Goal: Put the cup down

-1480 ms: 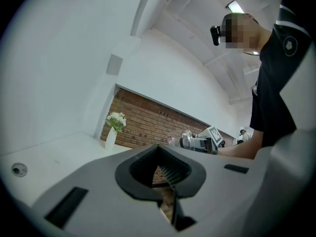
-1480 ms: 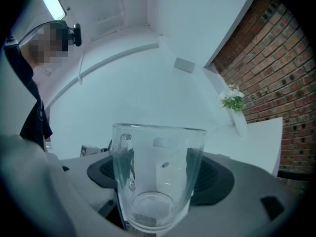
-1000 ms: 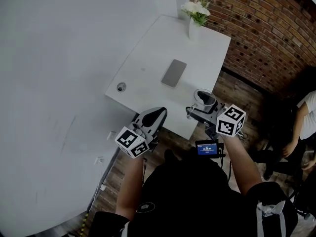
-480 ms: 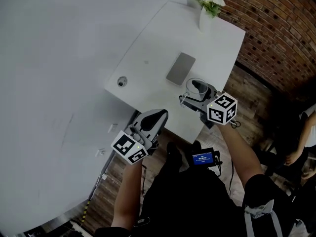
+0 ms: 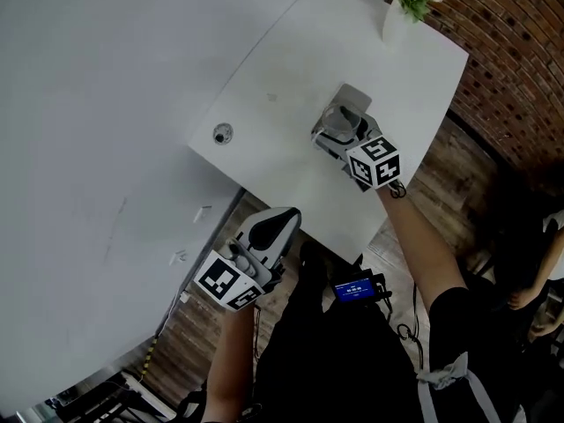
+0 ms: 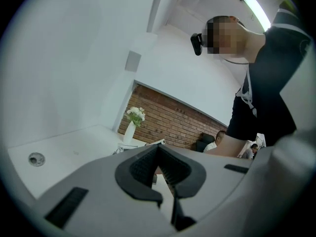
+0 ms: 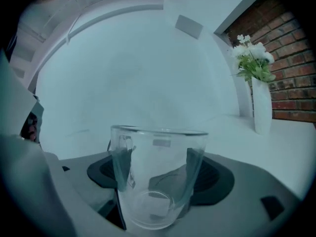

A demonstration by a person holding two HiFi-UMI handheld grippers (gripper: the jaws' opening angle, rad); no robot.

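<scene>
A clear glass cup [image 5: 342, 123] is held upright over the white table [image 5: 264, 139], with my right gripper [image 5: 339, 135] shut on its sides. In the right gripper view the cup [image 7: 157, 177] fills the space between the dark pads of that gripper [image 7: 157, 167], and its base looks clear of the surface. It hangs over a grey phone [image 5: 354, 95], most of which it hides. My left gripper [image 5: 280, 218] stays off the table's near edge, close to my body. In its own view the left gripper [image 6: 158, 154] has its tips together with nothing between them.
A white vase of flowers [image 5: 398, 20] stands at the table's far corner, also in the right gripper view as the vase [image 7: 260, 107]. A round grommet [image 5: 222, 134] sits near the table's left edge. A brick wall [image 5: 520, 60] and a seated person [image 5: 546, 263] are at the right.
My right gripper carried the cup forward from the table's near edge to above the phone. The left gripper stayed back by the near edge.
</scene>
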